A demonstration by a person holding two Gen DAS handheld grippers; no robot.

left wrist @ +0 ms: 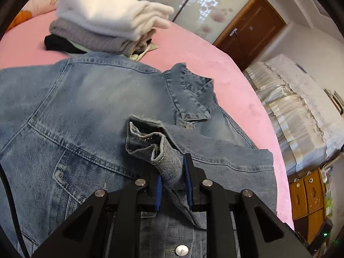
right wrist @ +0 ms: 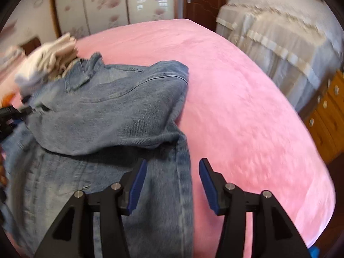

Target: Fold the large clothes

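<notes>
Folded clothes stack [left wrist: 103, 19] sits behind denim jacket [left wrist: 86, 107].

Left gripper [left wrist: 172, 182], bottom centre of its frame, angled downward, jaws clamped on a denim cuff [left wrist: 159, 148]. Right gripper [right wrist: 173, 185], lower centre of its frame, jaws apart (nothing pinched), also pitched downward.
</notes>
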